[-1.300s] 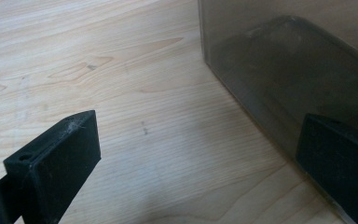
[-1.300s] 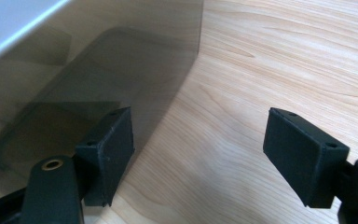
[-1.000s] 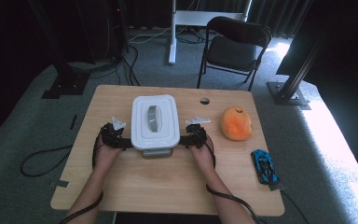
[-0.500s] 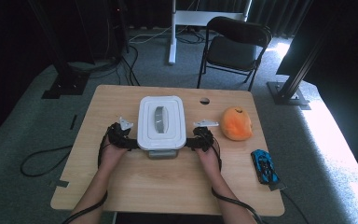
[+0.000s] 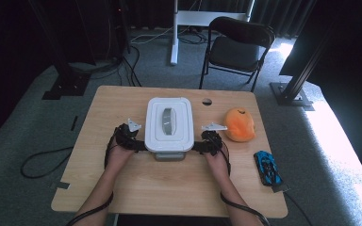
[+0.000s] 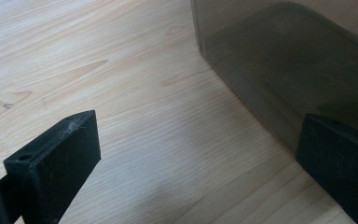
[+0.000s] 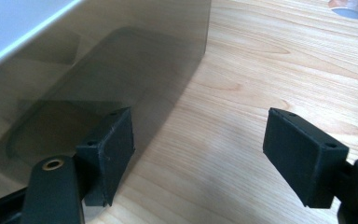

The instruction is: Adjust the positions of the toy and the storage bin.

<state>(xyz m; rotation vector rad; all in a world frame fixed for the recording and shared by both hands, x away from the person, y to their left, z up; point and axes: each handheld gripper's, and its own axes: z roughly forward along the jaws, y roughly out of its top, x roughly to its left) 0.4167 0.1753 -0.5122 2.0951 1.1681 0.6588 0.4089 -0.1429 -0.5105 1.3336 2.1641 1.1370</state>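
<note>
Orange plush beside lidded container

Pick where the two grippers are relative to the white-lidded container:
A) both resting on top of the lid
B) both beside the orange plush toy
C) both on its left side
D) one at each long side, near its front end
D: the high view shows the left gripper at the left side of the white-lidded container and the right gripper at its right side, jaws open.
</note>
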